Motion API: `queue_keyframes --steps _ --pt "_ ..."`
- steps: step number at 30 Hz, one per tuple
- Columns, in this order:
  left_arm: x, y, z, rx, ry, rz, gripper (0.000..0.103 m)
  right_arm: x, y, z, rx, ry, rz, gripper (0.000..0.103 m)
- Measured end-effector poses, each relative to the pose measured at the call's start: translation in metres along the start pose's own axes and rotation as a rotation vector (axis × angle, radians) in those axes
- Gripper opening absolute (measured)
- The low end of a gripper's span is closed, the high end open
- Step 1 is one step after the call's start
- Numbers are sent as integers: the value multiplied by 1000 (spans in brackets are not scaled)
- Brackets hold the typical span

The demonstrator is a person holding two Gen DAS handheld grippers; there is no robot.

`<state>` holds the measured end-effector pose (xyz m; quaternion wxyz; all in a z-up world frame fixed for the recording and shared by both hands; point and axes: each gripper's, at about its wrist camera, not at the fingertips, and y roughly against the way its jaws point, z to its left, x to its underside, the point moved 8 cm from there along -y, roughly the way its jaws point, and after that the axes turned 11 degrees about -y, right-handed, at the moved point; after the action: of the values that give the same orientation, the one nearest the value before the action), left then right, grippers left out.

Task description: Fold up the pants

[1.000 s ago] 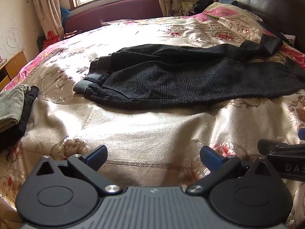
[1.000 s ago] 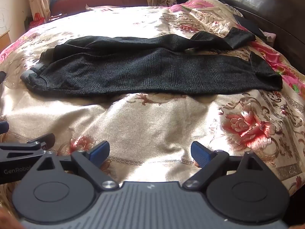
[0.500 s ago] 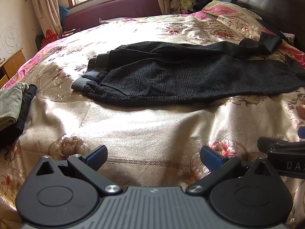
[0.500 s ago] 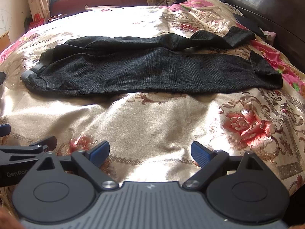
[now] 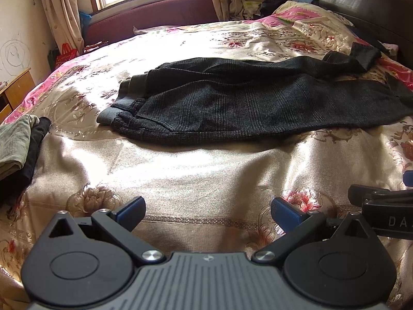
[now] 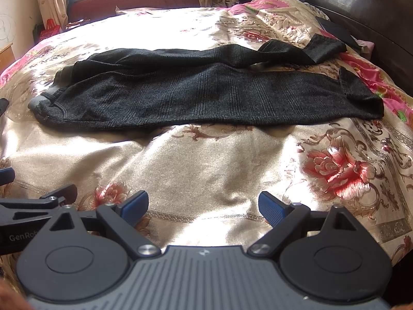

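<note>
Dark pants [image 5: 258, 106] lie lengthwise across bed [image 5: 206, 170], waistband leftward. Left claw [image 5: 207, 213] and right claw [image 6: 204, 206] both spread, empty, short of pants.

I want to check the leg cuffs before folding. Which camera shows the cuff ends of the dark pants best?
The right wrist view: both cuff ends of the dark ribbed pants lie fully in frame. The left wrist view crops the near leg's cuff at its right edge.
</note>
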<state>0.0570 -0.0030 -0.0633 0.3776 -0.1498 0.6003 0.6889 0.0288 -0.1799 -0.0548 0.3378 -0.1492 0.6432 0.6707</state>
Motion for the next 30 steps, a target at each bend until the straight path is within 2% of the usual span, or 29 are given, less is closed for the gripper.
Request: queue_keyframes --steps 30 --pt "-2 -4 4 -15 -12 -13 103 -5 -4 9 -7 25 -7 87"
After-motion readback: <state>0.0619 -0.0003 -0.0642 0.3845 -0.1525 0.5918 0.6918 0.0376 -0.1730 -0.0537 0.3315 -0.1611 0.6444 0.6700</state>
